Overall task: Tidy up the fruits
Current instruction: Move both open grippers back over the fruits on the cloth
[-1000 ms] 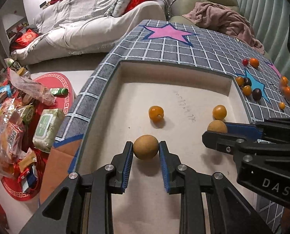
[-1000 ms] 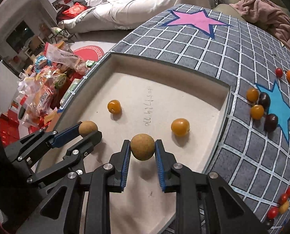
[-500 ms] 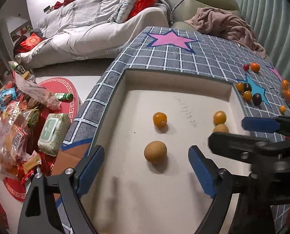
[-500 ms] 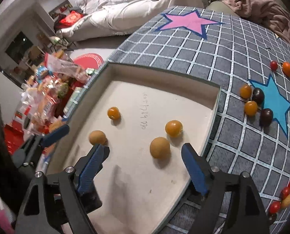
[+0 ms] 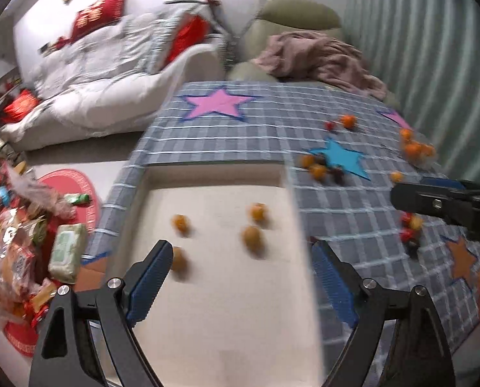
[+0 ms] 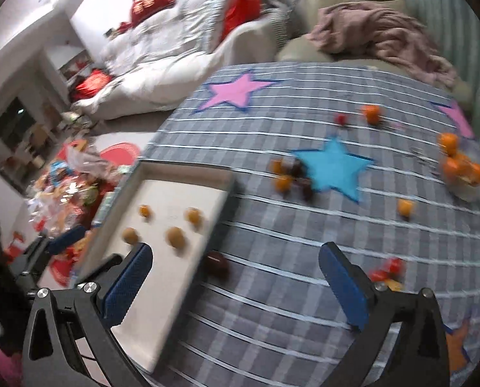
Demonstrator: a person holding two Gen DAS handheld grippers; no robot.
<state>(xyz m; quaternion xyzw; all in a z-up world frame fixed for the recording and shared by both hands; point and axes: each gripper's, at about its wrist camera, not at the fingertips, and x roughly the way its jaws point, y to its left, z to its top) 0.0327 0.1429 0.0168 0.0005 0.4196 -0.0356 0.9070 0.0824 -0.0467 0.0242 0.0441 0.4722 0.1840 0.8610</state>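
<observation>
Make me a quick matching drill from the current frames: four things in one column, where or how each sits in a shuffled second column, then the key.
Things:
1. tan round fruits
2. small dark fruit
3. pink blanket
4. right gripper

Places or states:
A. draped over the armchair
B. lying inside the beige tray
C. open, nothing between the pads
D. on the checked cloth just outside the tray's edge

Pairs: 1-B, 2-D, 3-A, 4-C
</observation>
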